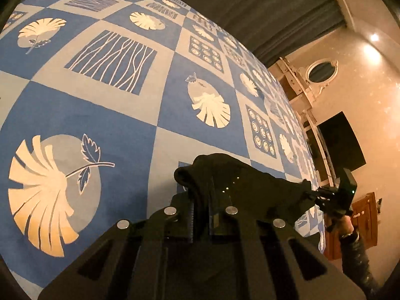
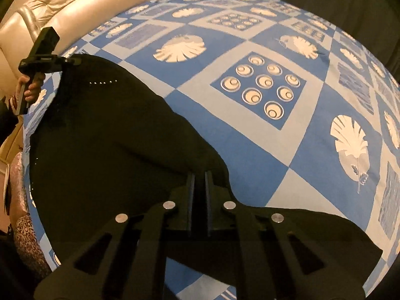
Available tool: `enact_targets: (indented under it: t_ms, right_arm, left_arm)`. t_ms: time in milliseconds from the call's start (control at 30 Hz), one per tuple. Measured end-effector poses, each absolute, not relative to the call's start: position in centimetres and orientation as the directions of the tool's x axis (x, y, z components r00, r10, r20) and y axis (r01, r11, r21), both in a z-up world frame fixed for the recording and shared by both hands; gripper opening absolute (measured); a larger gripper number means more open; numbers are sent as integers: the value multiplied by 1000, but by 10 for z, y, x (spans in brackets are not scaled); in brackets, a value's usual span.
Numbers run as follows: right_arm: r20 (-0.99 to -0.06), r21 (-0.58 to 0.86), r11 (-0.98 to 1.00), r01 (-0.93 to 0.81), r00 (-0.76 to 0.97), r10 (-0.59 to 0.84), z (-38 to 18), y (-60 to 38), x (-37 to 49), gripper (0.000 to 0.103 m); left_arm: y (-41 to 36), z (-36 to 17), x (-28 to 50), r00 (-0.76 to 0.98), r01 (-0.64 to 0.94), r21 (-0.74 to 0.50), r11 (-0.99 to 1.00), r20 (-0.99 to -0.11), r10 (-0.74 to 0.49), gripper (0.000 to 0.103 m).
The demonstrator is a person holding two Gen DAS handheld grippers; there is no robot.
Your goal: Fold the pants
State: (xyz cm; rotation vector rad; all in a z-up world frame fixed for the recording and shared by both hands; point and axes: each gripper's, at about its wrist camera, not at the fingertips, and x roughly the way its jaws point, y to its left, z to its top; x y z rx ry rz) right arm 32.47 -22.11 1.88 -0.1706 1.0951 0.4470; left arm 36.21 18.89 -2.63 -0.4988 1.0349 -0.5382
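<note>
The black pants (image 2: 105, 150) are lying spread over the near part of a bed, on a blue and grey bedspread (image 2: 250, 145) printed with white leaf and circle squares. In the right wrist view the dark cloth is covering most of the lower left, with one edge running diagonally from the far left corner down to the right tool (image 2: 199, 182), and a further flap trailing off toward the lower right.

The right tool is sitting with its two fingers nearly together, only a narrow slot showing between them, and black fabric is filling that slot, so it is gripping the edge of the pants.

The left tool (image 1: 202, 192) is also pinching the pants: in its own view a bunched fold of black cloth is draping over and between the fingers, which are drawn close on it. From there the fabric is stretching off to the right toward the other tool, which is showing at the far edge with a hand wrapped around its handle. In the right wrist view the left tool is appearing at the far left corner of the pants, touching the cloth, with a hand (image 2: 31, 87) holding its grip.

A cream tufted headboard (image 2: 62, 2) is curving behind the bed, and dark curtains (image 1: 262, 7) are hanging beyond the bedspread.
</note>
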Motion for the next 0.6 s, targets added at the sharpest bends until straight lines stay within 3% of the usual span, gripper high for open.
enact_targets:
  t_ms: [267,467,600]
  right_arm:
    - [-816,111,903,-416,481,321,49,-226,251,7]
    - [-780,163,908,-386,513,358,44,-217,167,7]
    - [-803,190,915,-356,480,353,10,-205,117,7]
  left_arm:
    - [212,-4,309,434,237,-714,659,-529,-729,8]
    - [230,-3,236,432,274,-696,663,-527,-732,8]
    - [231,-28,190,387,243,-665,706,-601,-699,9]
